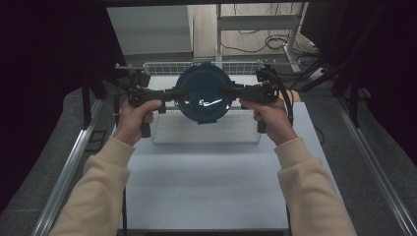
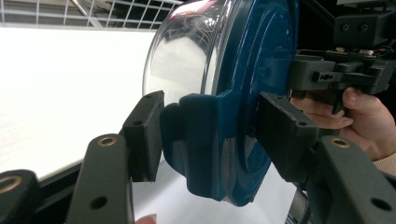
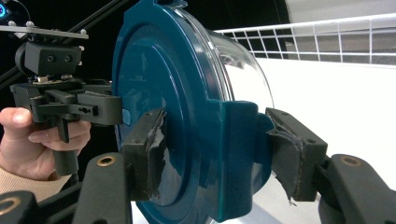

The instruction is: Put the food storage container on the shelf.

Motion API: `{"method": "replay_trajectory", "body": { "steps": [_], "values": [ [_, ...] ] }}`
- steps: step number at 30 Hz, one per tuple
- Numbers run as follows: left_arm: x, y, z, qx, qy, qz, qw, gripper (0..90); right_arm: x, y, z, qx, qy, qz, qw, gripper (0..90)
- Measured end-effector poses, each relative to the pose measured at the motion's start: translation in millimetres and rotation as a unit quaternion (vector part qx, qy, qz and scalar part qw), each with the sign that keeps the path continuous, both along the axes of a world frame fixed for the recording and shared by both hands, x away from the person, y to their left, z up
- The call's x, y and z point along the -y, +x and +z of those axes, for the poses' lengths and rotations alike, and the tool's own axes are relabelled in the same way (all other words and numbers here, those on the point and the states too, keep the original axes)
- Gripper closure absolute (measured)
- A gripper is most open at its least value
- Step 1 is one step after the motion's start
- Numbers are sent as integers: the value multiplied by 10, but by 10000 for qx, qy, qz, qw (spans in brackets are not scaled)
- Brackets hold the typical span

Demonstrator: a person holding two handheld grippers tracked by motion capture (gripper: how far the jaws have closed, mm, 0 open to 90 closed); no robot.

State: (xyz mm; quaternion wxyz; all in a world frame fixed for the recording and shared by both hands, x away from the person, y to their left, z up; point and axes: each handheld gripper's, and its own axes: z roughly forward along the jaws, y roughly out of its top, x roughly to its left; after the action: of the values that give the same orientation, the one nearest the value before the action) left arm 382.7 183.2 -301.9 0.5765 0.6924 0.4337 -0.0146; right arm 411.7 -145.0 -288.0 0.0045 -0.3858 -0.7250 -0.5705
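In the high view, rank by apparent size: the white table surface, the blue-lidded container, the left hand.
1. White table surface: largest.
2. Blue-lidded container, though it is held up nearer the camera.
3. Left hand: smallest.

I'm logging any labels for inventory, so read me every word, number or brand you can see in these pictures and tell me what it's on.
None can be read.
Container and its blue lid: no lettering shows, just plain plastic and glare.
Left gripper and right gripper: only screw holes and worn padding, no markings.
Table and wire rack: no print or signs.
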Motion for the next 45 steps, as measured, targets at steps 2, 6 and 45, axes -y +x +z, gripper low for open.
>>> {"method": "replay_trajectory", "body": {
  "steps": [2, 6, 45],
  "values": [
    [-9, 49, 38, -12, -3, -25, 10000, 440, 1, 26, 31, 23, -8, -11, 10000, 406],
    [-12, 171, 99, -105, -51, 11, 9999, 440, -11, 117, 83, 3, 29, -76, 10000, 406],
    [-12, 1094, -440, -1424, -979, 243, 9847, 365, 16, 986, -407, -1833, 696, -759, 9776, 336]
  ]
}}
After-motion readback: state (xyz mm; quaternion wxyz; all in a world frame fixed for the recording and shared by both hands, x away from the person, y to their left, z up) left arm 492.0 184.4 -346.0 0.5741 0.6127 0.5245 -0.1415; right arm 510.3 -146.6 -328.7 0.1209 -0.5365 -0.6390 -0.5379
